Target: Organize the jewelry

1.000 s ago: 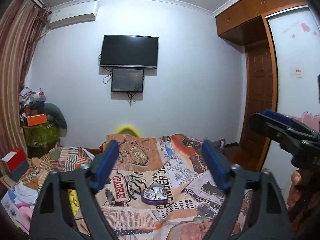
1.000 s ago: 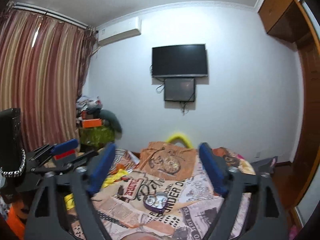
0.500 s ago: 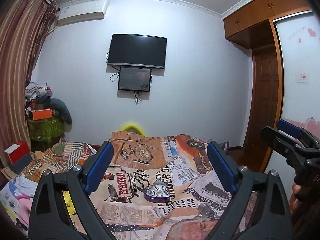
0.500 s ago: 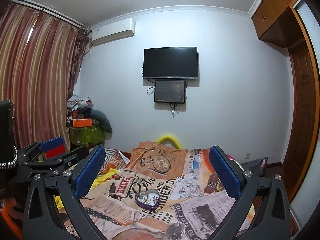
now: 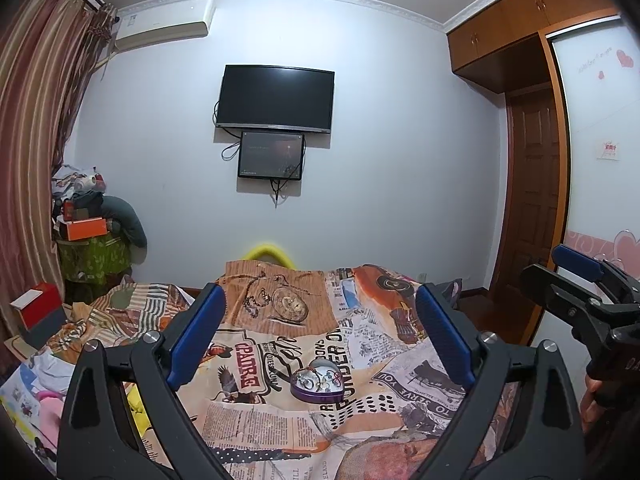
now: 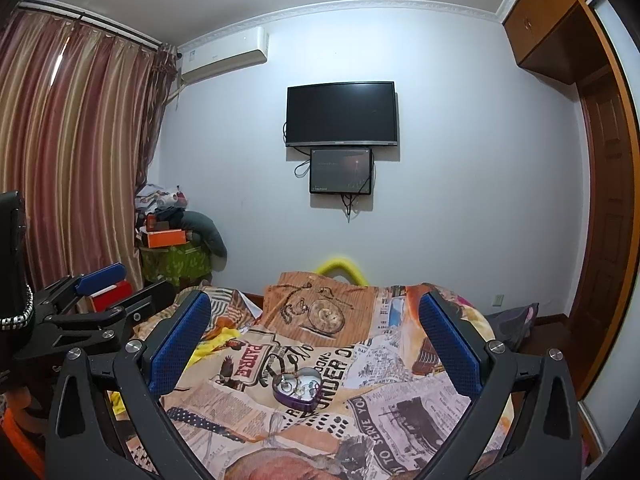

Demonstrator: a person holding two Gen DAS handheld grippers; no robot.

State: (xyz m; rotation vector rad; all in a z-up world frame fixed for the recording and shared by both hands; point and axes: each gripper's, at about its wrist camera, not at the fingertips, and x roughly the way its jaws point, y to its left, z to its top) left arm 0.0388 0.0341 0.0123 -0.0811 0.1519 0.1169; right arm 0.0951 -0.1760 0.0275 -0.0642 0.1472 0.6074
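Observation:
A purple heart-shaped tin [image 5: 317, 380] with small jewelry pieces in it lies on the printed bedspread [image 5: 256, 408]; it also shows in the right wrist view [image 6: 297, 388]. My left gripper [image 5: 318, 312] is open and empty, held above and short of the tin. My right gripper [image 6: 314, 312] is open and empty too, at a similar distance. The right gripper shows at the right edge of the left wrist view [image 5: 580, 280]. The left gripper shows at the left of the right wrist view [image 6: 100, 292].
The bed fills the lower part of both views. A cluttered green stand with an orange box [image 5: 86, 229] is at the far left by the curtains. A TV [image 5: 275, 98] hangs on the far wall. A wooden door [image 5: 532, 200] and wardrobe are at the right.
Both grippers have opened wider and tilted up and back a little. The tin has not moved.

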